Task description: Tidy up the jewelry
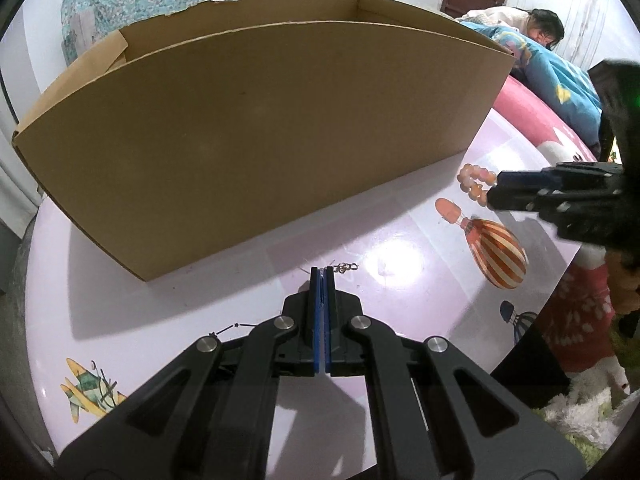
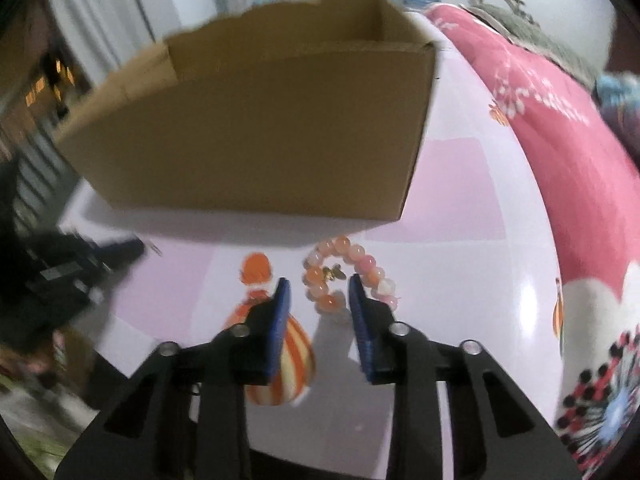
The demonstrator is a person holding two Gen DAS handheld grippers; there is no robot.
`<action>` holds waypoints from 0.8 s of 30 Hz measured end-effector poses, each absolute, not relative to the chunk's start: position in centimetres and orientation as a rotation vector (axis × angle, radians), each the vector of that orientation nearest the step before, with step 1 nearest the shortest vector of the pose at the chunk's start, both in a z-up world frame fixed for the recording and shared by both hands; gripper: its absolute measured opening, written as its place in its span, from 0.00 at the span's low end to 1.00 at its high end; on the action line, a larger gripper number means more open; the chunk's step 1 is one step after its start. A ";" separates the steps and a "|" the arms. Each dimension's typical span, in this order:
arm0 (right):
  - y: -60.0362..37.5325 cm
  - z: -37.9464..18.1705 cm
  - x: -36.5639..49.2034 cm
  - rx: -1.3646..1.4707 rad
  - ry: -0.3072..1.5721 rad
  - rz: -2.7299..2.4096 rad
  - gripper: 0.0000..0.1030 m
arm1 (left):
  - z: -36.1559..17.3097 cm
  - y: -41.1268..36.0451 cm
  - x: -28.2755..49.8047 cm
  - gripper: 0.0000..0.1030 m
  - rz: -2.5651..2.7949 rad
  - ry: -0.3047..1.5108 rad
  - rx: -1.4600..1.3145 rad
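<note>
An open cardboard box [image 1: 256,136] stands on the pink table [image 1: 200,292]; it also shows in the right wrist view [image 2: 256,120]. My left gripper [image 1: 322,270] is shut on a thin chain necklace [image 1: 347,267], whose links stick out at the tips and trail left under the fingers. A pink and orange bead bracelet [image 2: 344,272] lies on the table in front of the box. My right gripper [image 2: 320,286] is open, its fingers on either side of the bracelet's near part. The bracelet [image 1: 474,182] and right gripper [image 1: 494,190] also show at the right of the left wrist view.
The table has printed balloons [image 1: 498,254] and a plane [image 1: 90,390]. A pink quilt [image 2: 560,140] lies to the right. A person [image 1: 536,26] lies on a bed behind. The left gripper [image 2: 120,252] shows blurred at the left of the right wrist view.
</note>
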State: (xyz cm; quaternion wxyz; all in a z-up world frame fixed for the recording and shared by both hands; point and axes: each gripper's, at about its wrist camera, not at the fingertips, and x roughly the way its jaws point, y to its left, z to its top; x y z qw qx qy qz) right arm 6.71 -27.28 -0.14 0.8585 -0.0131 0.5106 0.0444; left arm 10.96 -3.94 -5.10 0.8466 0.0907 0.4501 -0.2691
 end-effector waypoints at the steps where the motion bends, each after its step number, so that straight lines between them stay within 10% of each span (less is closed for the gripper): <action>1: -27.1 -0.4 6.8 -0.061 1.082 0.084 0.19 | -5.1 -3.9 10.9 0.01 -0.568 0.948 0.191; 24: -34.5 2.2 6.0 0.219 0.985 -0.101 0.11 | -4.9 -3.4 10.9 0.01 -0.570 0.945 0.174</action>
